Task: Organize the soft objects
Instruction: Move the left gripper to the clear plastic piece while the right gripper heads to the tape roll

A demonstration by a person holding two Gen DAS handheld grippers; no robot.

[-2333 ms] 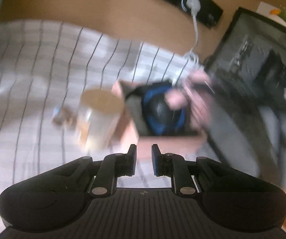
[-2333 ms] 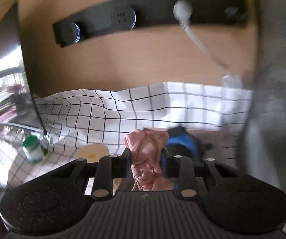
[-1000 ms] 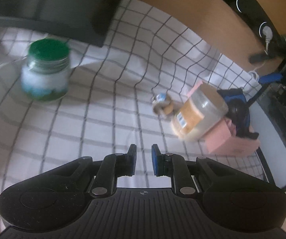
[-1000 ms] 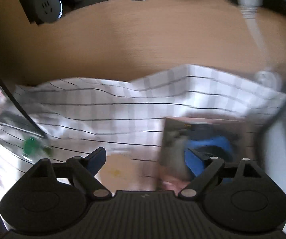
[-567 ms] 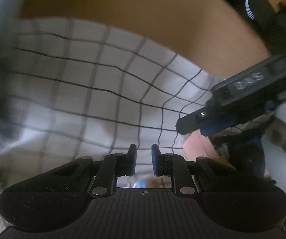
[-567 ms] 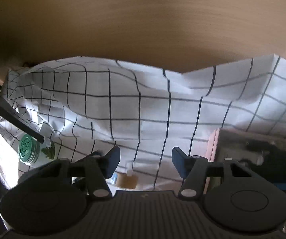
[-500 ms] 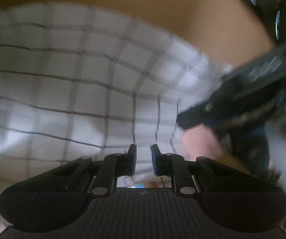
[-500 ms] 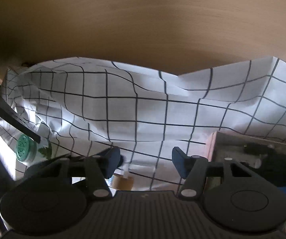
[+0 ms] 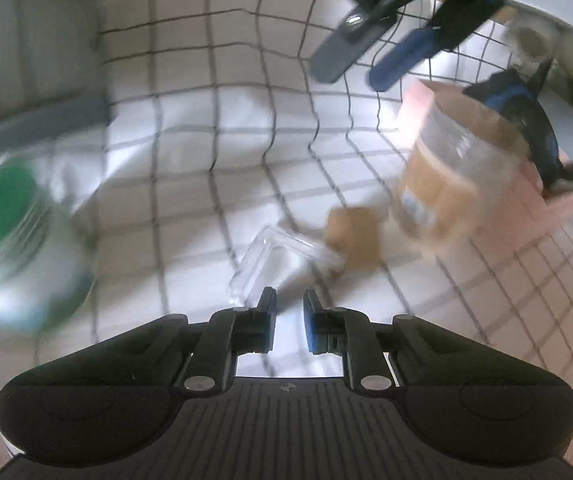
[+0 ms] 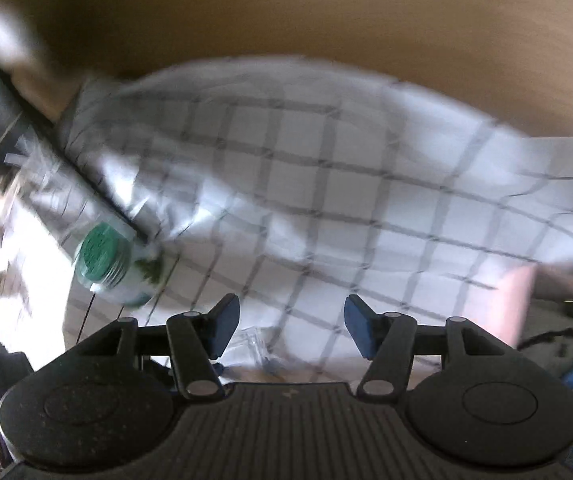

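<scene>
My left gripper [image 9: 288,320] is pinched empty, my right gripper [image 10: 291,330] half-spread and empty; pink box [image 9: 562,200] holds something blue, jars apparently remain.

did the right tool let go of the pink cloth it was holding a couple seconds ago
Yes. The right tool now stands open and empty over the checked cloth, its jaws having just been closing partway; the pink box sits to its right.
</scene>
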